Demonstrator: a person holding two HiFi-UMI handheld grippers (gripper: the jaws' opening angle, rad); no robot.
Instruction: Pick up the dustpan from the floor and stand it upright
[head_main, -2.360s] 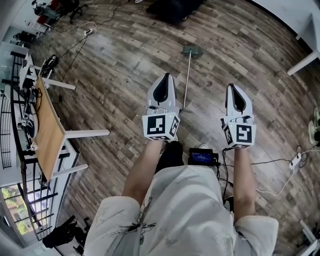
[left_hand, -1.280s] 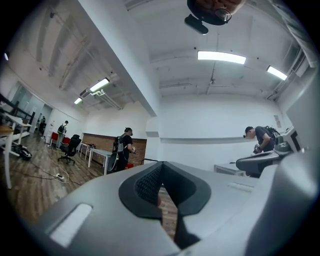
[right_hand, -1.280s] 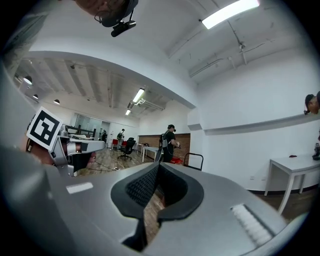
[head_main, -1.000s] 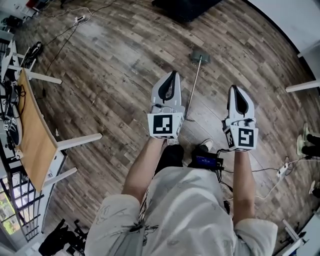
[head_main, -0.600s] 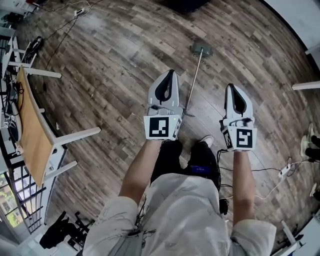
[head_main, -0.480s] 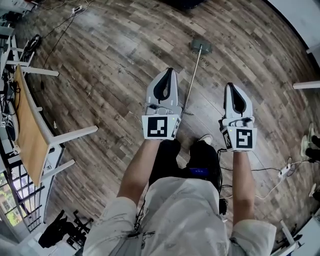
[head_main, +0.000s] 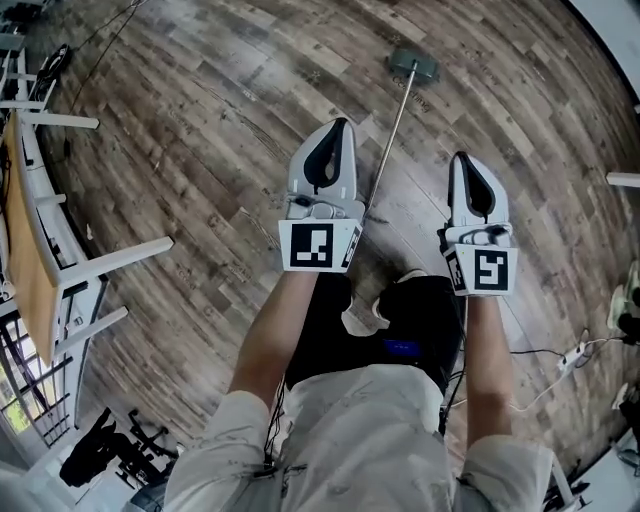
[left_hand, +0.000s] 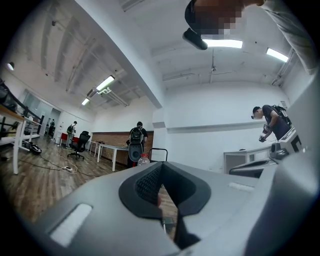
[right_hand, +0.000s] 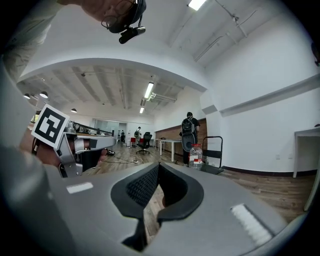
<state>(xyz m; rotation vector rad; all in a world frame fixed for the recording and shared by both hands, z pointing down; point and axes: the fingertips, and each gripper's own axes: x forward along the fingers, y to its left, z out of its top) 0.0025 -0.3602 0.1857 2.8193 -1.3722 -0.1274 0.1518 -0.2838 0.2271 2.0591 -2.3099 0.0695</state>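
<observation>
Dustpan: the dustpan (head_main: 413, 66) lies on the wooden floor (head_main: 220, 130) ahead of the person, its dark pan end farthest away.
Dustpan handle: the thin metal handle (head_main: 390, 135) runs from the pan back toward the person. In the head view it passes between the two grippers and ends close beside the left one. No gripper holds it.
Left gripper: the left gripper (head_main: 335, 130) is held out in front of the body and points forward over the floor. In the left gripper view its jaws (left_hand: 160, 172) are pressed together at the tips with nothing between them.
Right gripper: the right gripper (head_main: 463, 162) is held level with the left, to the right of the handle and apart from it. In the right gripper view its jaws (right_hand: 156, 170) are pressed together and empty.
Marker cubes: each gripper carries one at its rear, left marker cube (head_main: 318, 245) and right marker cube (head_main: 481, 270), just ahead of the person's forearms.
Person: standing, with one shoe (head_main: 366, 316) showing between the arms.
Desk: a wooden-topped desk (head_main: 22, 250) with white legs stands at the left edge of the head view, well apart from the dustpan.
Power strip: a white power strip (head_main: 576, 354) and its cable lie on the floor at the right.
Background: the right gripper view shows a water bottle (right_hand: 195, 155) and an office chair (right_hand: 145, 141) further down the room.
</observation>
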